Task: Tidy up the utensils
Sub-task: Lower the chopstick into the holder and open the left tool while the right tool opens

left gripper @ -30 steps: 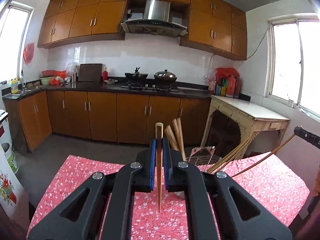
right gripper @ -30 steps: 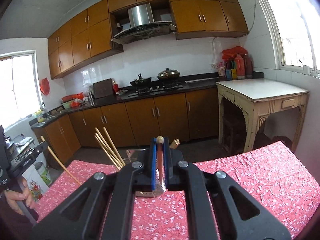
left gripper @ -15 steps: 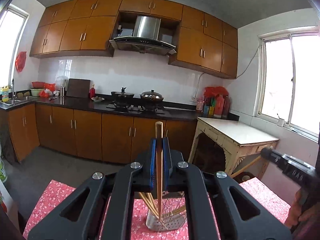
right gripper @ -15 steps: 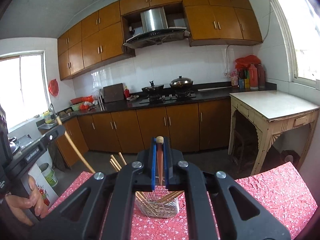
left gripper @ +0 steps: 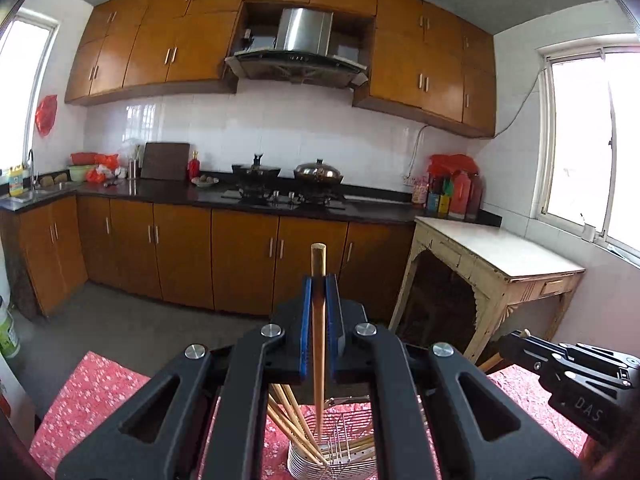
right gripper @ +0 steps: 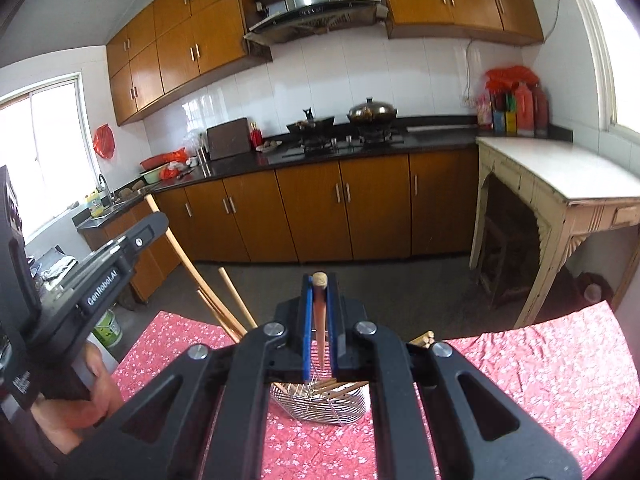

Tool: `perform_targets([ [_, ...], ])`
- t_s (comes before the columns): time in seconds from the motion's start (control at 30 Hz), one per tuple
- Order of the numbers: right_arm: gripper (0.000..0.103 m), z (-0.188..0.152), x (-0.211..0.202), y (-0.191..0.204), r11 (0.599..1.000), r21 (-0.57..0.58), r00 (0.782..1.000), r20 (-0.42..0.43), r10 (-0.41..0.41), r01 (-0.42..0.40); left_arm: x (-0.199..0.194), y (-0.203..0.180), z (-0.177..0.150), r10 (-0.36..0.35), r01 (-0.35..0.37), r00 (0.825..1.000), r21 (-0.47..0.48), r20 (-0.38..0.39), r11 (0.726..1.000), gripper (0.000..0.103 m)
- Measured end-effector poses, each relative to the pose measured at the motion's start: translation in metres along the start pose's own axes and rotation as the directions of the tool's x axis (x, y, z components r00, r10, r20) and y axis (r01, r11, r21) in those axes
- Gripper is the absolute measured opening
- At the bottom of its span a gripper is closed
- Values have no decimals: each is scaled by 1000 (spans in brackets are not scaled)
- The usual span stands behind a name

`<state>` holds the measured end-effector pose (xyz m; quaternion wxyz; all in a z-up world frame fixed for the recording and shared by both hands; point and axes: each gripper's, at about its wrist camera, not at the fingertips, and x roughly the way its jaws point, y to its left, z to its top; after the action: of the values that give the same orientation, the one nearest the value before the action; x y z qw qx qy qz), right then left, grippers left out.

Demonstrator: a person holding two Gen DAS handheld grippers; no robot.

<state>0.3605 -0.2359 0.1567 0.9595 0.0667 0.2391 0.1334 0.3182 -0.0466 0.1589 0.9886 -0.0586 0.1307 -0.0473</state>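
My left hand-held gripper [left gripper: 319, 320] pinches one chopstick [left gripper: 319, 344] above the wire basket [left gripper: 348, 458], bottom centre; my right hand-held gripper [right gripper: 319, 320] pinches another chopstick [right gripper: 320, 320]. Both aimed together, they could collide or miss the rim.

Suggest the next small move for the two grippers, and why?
Probably lower both. The left gripper is shut on a chopstick whose tip hangs over the wire basket; the right gripper is shut on another chopstick above the same basket. Neither has been let go, so sink them in, then open.
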Motion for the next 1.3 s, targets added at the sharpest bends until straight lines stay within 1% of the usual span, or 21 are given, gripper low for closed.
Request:
perform_targets([
  [0.37, 7, -1, 37, 0, 1000, 3, 998, -70, -3, 3, 18, 4, -10, 8, -8, 999, 4, -50, 1000, 7],
  [0.6, 7, 1, 47, 3, 1000, 2, 997, -76, -17, 18, 24, 2, -10, 3, -2, 998, 11, -68, 1000, 7],
  [0.73, 10, -1, 50, 3, 999, -4, 997, -63, -49, 49, 25, 2, -7, 10, -9, 998, 15, -66, 1000, 9],
  [0.77, 17, -2, 49, 3, 999, -3, 997, -59, -53, 53, 24, 3, -6, 9, -8, 998, 14, -66, 1000, 20],
  [0.8, 30, -2, 49, 2, 998, 0, 997, -55, -59, 59, 23, 5, -5, 16, -15, 998, 11, -63, 1000, 32],
  [0.83, 38, -3, 46, 1, 997, 4, 996, -39, -75, 76, 20, 6, -6, 27, -27, 998, 7, -53, 1000, 57],
  [0.87, 46, -3, 43, 1, 996, 4, 996, -28, -86, 87, 15, 8, -5, 39, -39, 999, 1, -30, 999, 65],
  [1.23, 53, -1, 18, -11, 992, 19, 992, 6, -126, 126, -6, 21, 1, 85, -84, 996, 11, -9, 996, 66],
  [1.3, 55, -1, 12, -13, 991, 24, 991, 12, -130, 130, -12, 25, 2, 92, -92, 996, 11, -8, 996, 66],
])
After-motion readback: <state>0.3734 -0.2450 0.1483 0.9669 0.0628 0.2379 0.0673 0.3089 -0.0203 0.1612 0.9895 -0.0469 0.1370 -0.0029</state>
